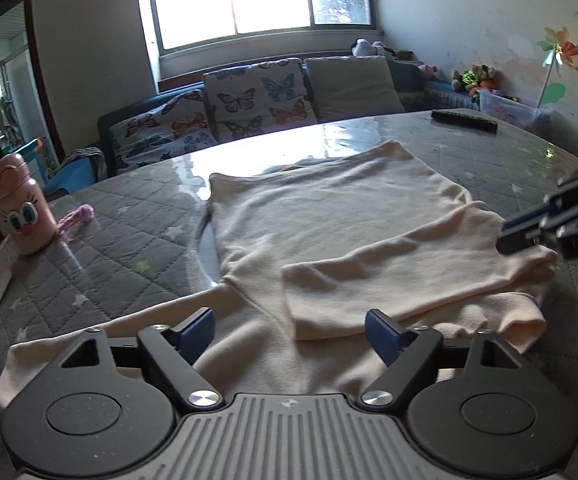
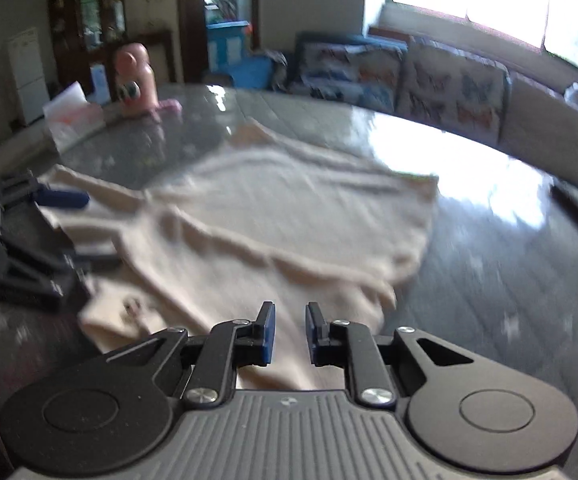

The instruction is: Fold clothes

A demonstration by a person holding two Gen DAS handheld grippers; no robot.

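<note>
Soft matt cloth garment (image 1: 329, 216), glossy table (image 1: 469, 140)

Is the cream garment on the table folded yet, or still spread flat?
Partly folded. On the cream garment one sleeve is turned in across the body, its cuff lying on top, while the other sleeve trails out flat toward the left tool.

The left gripper (image 1: 289, 330) pointed downward with its jaws spread wide, nothing pinched between them. The right gripper (image 2: 290, 334) also tilted downward, its jaws parted by a narrow gap, clamping nothing.
</note>
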